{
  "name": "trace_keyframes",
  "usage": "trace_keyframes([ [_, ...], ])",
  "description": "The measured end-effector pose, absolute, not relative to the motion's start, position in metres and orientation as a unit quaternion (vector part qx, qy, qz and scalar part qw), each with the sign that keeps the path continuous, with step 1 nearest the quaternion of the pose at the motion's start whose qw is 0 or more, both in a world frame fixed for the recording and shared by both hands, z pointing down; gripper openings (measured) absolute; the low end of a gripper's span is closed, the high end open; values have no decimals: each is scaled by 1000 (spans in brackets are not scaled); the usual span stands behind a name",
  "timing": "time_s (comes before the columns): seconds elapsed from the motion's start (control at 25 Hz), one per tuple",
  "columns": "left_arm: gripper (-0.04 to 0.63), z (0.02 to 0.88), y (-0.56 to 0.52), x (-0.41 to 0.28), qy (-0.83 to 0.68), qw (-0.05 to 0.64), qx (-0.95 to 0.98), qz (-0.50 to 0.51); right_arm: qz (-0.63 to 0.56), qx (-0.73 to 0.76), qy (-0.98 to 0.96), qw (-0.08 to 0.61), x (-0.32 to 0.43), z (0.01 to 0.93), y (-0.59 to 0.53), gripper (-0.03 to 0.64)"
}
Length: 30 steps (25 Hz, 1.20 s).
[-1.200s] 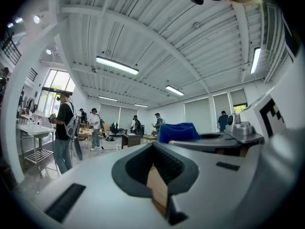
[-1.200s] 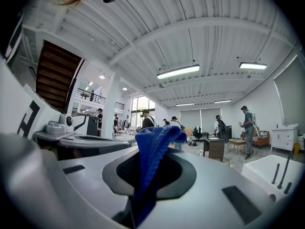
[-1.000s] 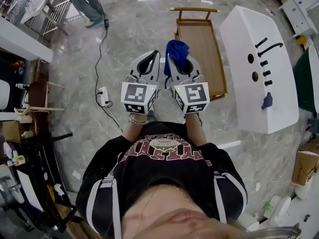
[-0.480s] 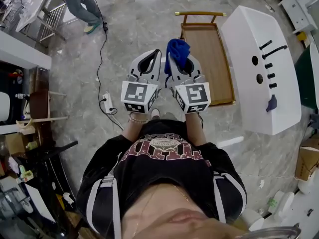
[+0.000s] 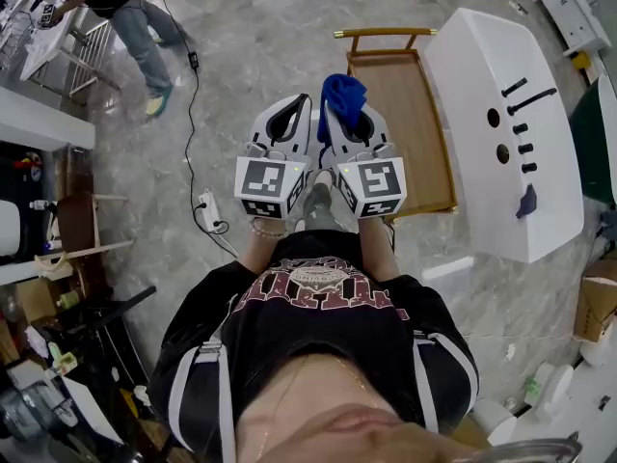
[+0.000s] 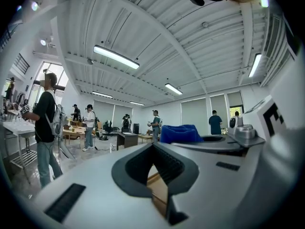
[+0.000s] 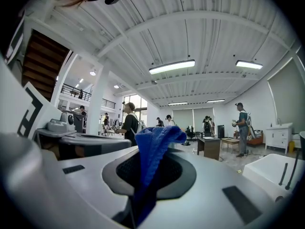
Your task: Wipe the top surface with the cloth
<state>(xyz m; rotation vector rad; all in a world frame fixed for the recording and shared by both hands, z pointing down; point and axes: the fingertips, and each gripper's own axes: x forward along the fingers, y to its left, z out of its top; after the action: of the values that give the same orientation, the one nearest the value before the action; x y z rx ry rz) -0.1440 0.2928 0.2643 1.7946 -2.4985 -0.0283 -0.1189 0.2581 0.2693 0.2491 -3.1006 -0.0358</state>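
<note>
Two handheld grippers sit side by side above a marble floor: the left gripper [image 5: 301,109], its jaws closed on nothing, and just beside it the right gripper [image 5: 330,123], clamped on a bunched blue cloth [image 5: 343,96]. Further right stand a wooden table [image 5: 400,114] and a white basin top [image 5: 482,85], both untouched. Wiping well likely means pressing the cloth flat before sweeping

Large open lab hall: ribbed white ceiling [image 7: 190,27], strip lights [image 7: 171,67], marble floor [image 5: 251,46], scattered desks [image 7: 209,147], several people [image 7: 242,128] standing.
</note>
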Motion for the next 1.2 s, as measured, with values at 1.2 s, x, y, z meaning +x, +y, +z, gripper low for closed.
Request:
trace_keyframes([
  [1.2,48,270,35,-254,-757,45,652,25,11,152,-988,25,-232,275,16,55],
])
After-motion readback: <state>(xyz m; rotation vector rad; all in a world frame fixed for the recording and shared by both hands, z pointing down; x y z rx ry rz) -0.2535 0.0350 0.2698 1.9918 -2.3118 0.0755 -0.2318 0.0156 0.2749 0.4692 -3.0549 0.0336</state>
